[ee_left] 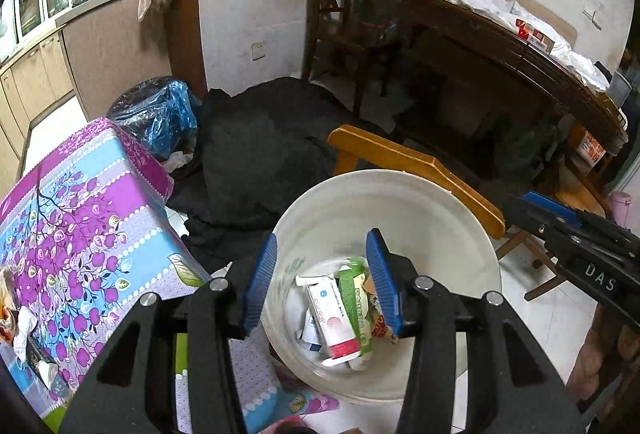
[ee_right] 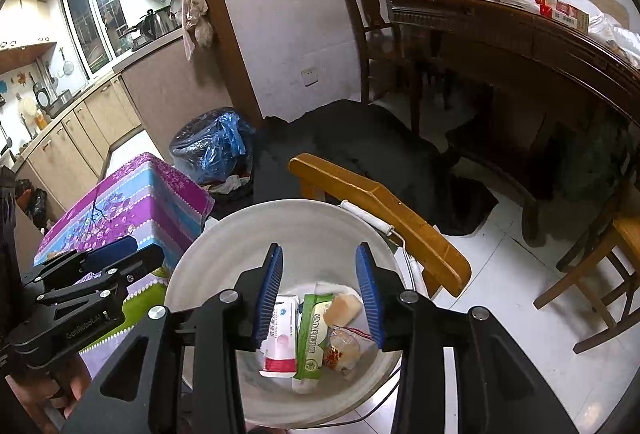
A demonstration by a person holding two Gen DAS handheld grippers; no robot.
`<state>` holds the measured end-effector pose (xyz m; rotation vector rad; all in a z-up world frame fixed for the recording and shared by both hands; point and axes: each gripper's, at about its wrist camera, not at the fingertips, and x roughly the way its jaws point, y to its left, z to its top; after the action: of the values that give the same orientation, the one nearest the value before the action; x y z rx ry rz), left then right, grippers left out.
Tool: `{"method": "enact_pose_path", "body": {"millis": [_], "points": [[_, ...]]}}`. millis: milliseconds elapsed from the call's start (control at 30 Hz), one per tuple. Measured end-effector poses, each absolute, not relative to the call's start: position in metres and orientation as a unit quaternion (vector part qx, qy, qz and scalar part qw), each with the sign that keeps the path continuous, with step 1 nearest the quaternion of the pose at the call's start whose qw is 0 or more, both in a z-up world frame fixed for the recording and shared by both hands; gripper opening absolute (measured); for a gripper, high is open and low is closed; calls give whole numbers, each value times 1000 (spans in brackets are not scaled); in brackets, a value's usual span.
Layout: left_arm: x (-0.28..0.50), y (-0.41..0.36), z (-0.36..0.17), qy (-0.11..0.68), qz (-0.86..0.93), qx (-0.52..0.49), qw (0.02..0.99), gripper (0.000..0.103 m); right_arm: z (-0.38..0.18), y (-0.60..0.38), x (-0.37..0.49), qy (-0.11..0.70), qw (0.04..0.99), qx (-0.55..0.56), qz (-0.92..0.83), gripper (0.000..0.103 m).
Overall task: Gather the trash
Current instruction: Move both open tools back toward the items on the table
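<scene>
A white bucket [ee_left: 440, 218] [ee_right: 240, 234] stands beside the table, under both grippers. In it lie a white and pink packet [ee_left: 332, 314] [ee_right: 282, 334], a green packet [ee_left: 354, 298] [ee_right: 314, 334], a clear snack wrapper [ee_right: 344, 350] and a beige chunk [ee_right: 339, 308]. My left gripper [ee_left: 322, 282] hangs open over the bucket's mouth with nothing between its blue pads. My right gripper [ee_right: 320, 294] is open above the same bucket; the beige chunk shows just inside its right pad, with no pad pressing on it. Each gripper also shows in the other's view, the right gripper [ee_left: 532, 206] and the left gripper [ee_right: 132, 254].
A table with a purple and blue flowered cloth [ee_left: 80, 214] stands left of the bucket, with scraps [ee_left: 16, 330] on its near left edge. A light wooden chair back [ee_left: 416, 170] rises behind the bucket. Farther off are black cloth [ee_left: 260, 154], a blue-lined bin [ee_left: 160, 110] and a dark table [ee_left: 500, 46].
</scene>
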<state>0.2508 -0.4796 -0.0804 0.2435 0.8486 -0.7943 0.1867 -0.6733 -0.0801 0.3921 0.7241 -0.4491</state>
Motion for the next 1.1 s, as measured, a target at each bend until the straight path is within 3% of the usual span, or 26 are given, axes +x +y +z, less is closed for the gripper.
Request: {"method": "enact_pose_path", "body": {"millis": [667,833,933,1100], "points": [[248,-480,-82,398,-375,116,829,45,-84,-672,185,347,894,187,-213,40],[244,-478,-81,398,-373,114,830,46,-82,-665,176,333,900,183,-213,51],[241,-471,-80,392,-370,113,834,54,-77,-656,168,318,906,173,-219,58],[238,-454,-74,383,-366,109,841,59,-65,-634,149,283,922,148,-220,80]]}}
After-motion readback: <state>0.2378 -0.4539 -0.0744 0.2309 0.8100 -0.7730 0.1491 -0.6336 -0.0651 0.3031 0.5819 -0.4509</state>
